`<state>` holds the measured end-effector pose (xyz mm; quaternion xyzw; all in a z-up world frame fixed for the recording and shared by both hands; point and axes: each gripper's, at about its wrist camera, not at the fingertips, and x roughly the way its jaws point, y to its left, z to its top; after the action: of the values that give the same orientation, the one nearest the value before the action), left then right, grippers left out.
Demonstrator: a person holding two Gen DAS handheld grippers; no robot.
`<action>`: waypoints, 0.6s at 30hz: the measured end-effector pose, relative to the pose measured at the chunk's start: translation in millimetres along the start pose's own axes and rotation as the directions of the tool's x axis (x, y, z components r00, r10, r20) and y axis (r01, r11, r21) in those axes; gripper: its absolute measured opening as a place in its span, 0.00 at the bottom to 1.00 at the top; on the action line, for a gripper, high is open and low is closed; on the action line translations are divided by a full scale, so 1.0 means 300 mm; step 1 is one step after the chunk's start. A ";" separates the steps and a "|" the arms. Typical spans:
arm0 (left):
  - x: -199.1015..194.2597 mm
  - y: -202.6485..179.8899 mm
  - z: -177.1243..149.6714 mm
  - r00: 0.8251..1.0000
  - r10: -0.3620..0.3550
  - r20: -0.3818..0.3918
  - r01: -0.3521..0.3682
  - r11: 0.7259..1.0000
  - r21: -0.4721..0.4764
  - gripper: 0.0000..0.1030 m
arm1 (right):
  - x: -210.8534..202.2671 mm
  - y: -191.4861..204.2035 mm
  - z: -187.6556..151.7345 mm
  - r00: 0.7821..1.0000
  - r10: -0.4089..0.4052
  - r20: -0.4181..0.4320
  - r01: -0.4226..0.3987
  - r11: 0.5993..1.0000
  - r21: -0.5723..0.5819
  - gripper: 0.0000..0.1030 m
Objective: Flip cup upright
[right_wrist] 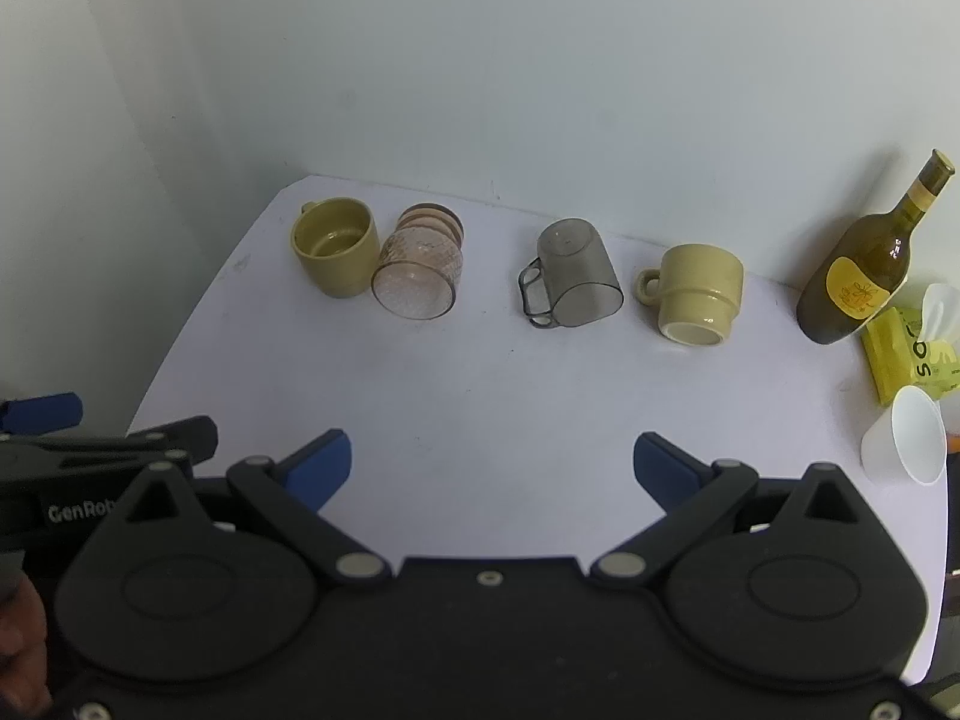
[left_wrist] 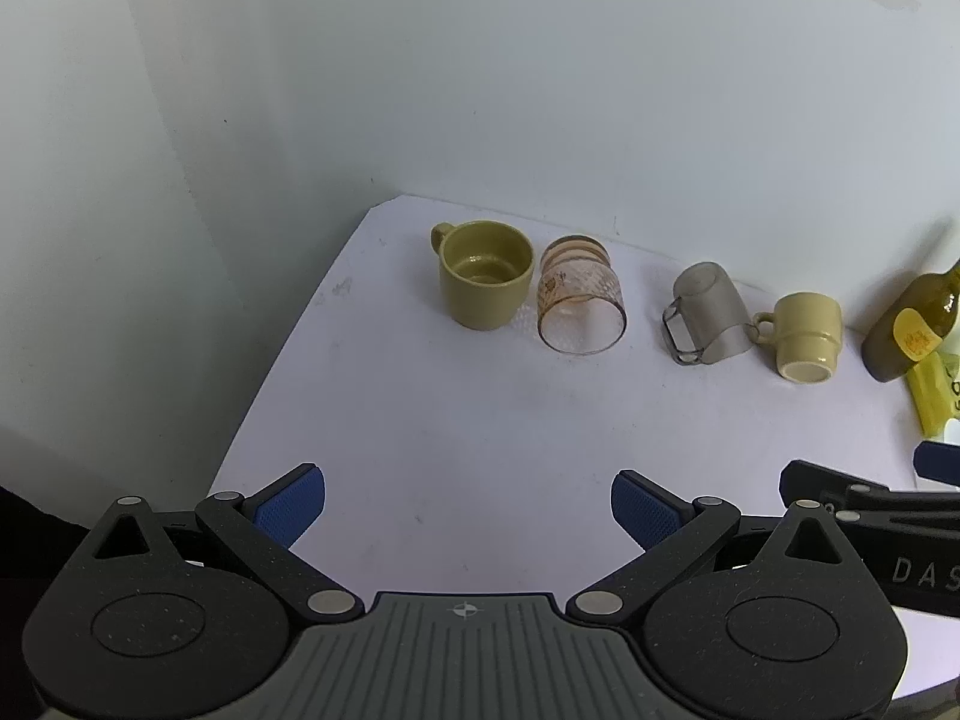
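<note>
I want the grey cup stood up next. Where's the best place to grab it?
The grey see-through cup seems to lie on its side, mouth toward the cameras, handle on its left. Probably close the open right claw across the body behind the rim, coming from the near side, clear of the cream mug beside it.

I read "GenRob" on the left claw point(right_wrist: 108, 462) body, just left of my right claw point(right_wrist: 492, 468). "DAS" shows on the right claw's body from the other camera. Far right, the yellow packet point(right_wrist: 906, 360) reads "so"; the bottle point(right_wrist: 864, 270) label is illegible.
</note>
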<state>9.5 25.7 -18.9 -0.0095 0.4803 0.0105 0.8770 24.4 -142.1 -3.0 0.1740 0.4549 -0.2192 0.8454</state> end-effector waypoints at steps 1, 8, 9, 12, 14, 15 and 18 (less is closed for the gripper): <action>0.002 -0.003 0.000 1.000 -0.001 0.000 0.001 1.000 0.006 1.00 | 0.000 0.007 0.001 1.000 -0.006 0.006 0.006 1.000 0.000 0.99; 0.019 -0.040 0.024 1.000 -0.024 -0.003 0.024 0.999 0.037 1.00 | 0.026 -0.029 -0.001 0.999 -0.037 -0.018 0.038 0.998 0.048 0.99; 0.016 -0.046 0.019 1.000 -0.024 -0.002 0.024 0.999 0.037 1.00 | 0.028 -0.041 0.004 0.999 -0.035 -0.019 0.036 0.998 0.058 0.99; 0.016 -0.080 0.021 1.000 -0.014 0.003 0.014 0.999 0.040 1.00 | 0.022 -0.065 0.009 0.999 -0.036 -0.012 0.036 0.997 0.064 0.99; 0.015 -0.098 0.019 1.000 -0.008 0.002 0.008 1.000 0.031 1.00 | 0.021 -0.077 0.013 0.999 -0.034 -0.010 0.034 0.998 0.060 0.99; 0.014 -0.106 0.017 1.000 -0.003 0.003 0.003 1.000 0.026 1.00 | 0.022 -0.087 0.015 1.000 -0.028 -0.011 0.029 0.998 0.058 0.99; 0.012 -0.127 0.012 1.000 0.011 0.003 -0.011 1.000 0.003 1.00 | 0.022 -0.106 0.023 1.000 -0.014 -0.013 0.015 0.999 0.042 0.99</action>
<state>15.6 -12.2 -19.8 -0.0055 0.4789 0.0143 0.8777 15.8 -173.7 -8.0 0.1900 0.4568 -0.2337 0.8370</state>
